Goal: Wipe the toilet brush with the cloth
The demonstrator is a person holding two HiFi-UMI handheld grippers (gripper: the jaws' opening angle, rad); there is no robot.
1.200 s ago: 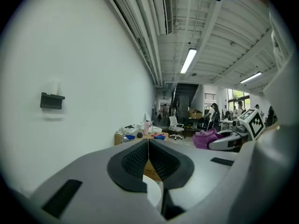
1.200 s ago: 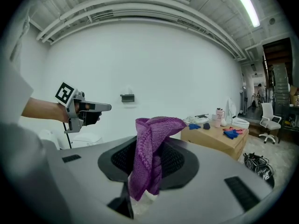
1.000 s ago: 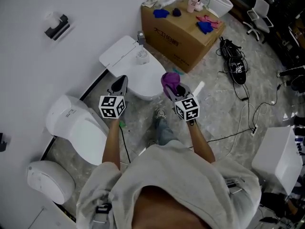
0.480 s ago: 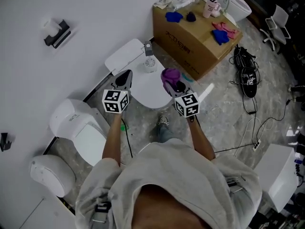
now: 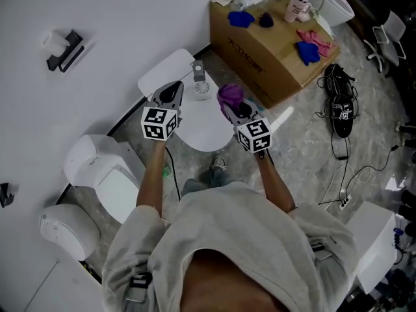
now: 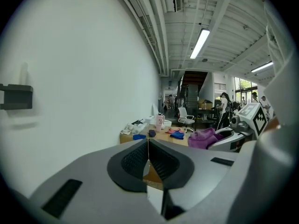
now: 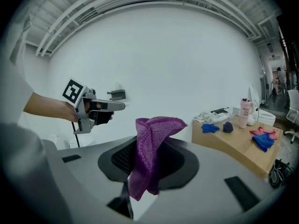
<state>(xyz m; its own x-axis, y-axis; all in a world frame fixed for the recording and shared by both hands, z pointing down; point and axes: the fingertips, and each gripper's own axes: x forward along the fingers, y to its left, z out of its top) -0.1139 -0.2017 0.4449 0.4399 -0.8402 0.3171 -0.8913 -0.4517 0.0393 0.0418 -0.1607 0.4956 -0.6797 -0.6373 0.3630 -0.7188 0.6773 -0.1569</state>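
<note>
My right gripper is shut on a purple cloth, which sticks up from its jaws and hangs in folds over a white toilet. My left gripper is shut with nothing between its fingers, and it hovers over the toilet's tank lid. A small white and grey object stands on the toilet between the two grippers; I cannot tell whether it is the toilet brush. Each gripper shows in the other's view: the left gripper and the right gripper.
A cardboard box with blue and pink cloths and a bottle on top stands at the back right. More white toilets sit along the wall at the left. A white stick lies by the box. Cables and shoes litter the floor at right.
Both grippers have moved forward toward the wall and now hang over the toilet's tank end. The purple cloth has stayed in the right gripper.
</note>
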